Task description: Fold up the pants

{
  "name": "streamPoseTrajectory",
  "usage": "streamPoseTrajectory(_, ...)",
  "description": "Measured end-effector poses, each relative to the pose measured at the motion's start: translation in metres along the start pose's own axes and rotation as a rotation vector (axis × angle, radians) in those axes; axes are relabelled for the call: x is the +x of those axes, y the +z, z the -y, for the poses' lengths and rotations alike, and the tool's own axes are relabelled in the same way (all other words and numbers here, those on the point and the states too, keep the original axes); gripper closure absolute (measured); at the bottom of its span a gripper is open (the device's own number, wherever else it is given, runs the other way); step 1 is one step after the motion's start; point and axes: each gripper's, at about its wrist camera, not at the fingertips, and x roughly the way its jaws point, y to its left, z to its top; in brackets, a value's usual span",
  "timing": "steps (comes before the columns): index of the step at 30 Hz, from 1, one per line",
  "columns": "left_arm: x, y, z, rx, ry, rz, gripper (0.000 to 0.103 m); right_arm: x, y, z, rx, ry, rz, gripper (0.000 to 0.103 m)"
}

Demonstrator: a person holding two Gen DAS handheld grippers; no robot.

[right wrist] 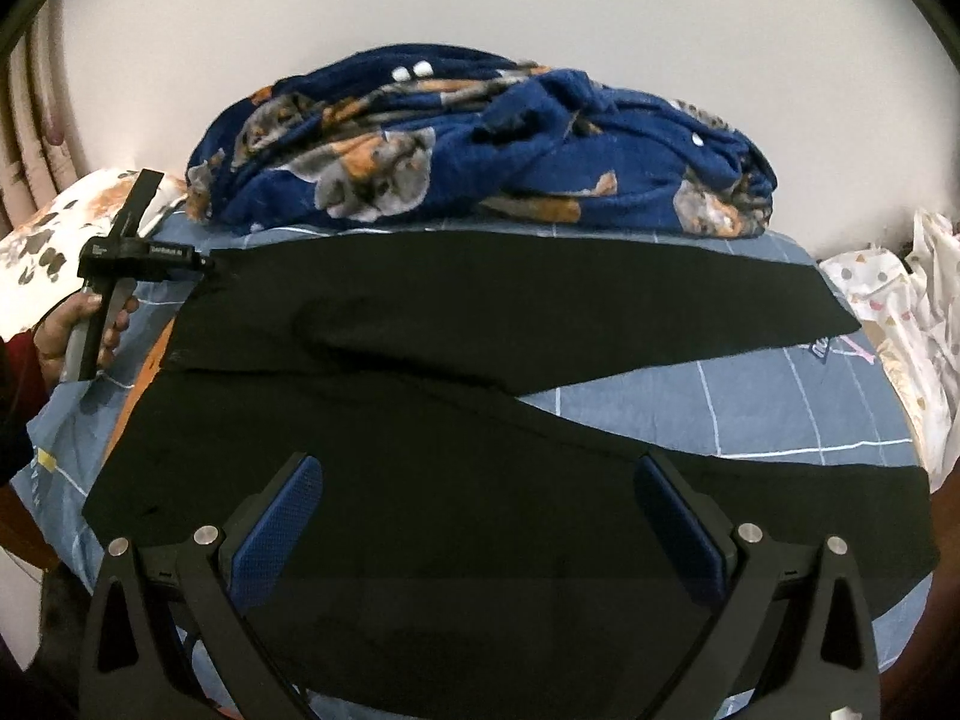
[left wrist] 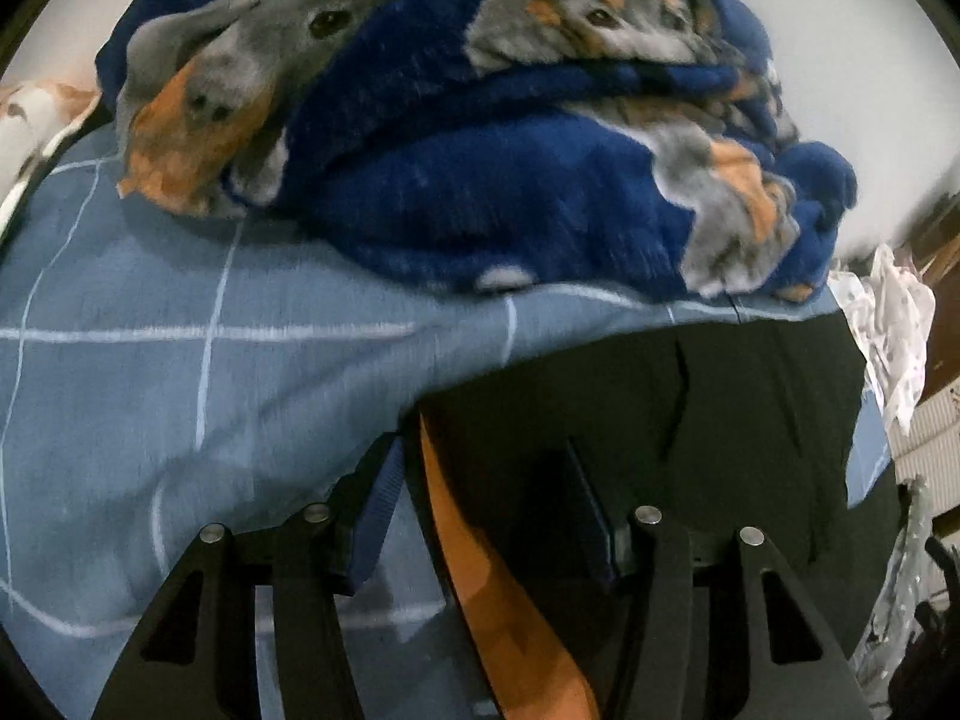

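Note:
Black pants [right wrist: 480, 300] lie spread flat on the bed, waist to the left, the two legs splaying apart toward the right. My right gripper [right wrist: 474, 462] hangs open and wide over the near leg, touching nothing. At the waist's far corner a hand holds my left gripper [right wrist: 201, 261]. In the left wrist view that gripper [left wrist: 480, 450] straddles the pants [left wrist: 720, 408] at their edge. An orange strip [left wrist: 492, 588] along that edge runs between the blue pads [left wrist: 378, 516]. The pads stand apart and I see no pinch on the cloth.
A bunched blue fleece blanket with a dog print [right wrist: 480, 150] fills the far side of the bed, close behind the pants. The blue sheet with white grid lines [right wrist: 750, 408] shows between the legs. A patterned pillow [right wrist: 48, 240] lies left; white spotted cloth [right wrist: 900, 300] lies right.

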Motion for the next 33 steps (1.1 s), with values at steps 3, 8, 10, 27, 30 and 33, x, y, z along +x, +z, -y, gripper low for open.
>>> streamPoseTrajectory(3,0.005,0.007,0.002,0.036,-0.014,-0.003,0.049,0.006,0.002,0.002,0.012,0.007,-0.011,0.000)
streamPoseTrajectory(8,-0.002,0.006,0.023,0.110,0.073,0.021,0.094,0.015,0.002,-0.002,0.012,0.016,-0.024,0.000)
streamPoseTrajectory(10,-0.013,0.003,0.028,0.102,0.076,0.058,0.094,0.018,0.001,-0.003,0.014,0.021,-0.024,0.000)
streamPoseTrajectory(27,-0.161,-0.101,0.164,0.266,-0.036,0.338,0.094,0.088,0.103,0.067,0.608,0.642,-0.036,0.000)
streamPoseTrajectory(30,-0.163,-0.129,0.178,0.271,-0.037,0.323,0.094,0.114,0.122,0.076,0.671,0.681,-0.076,0.000)
streamPoseTrajectory(33,-0.162,-0.151,0.185,0.240,-0.058,0.292,0.094,0.144,0.131,0.081,0.727,0.678,-0.147,0.002)
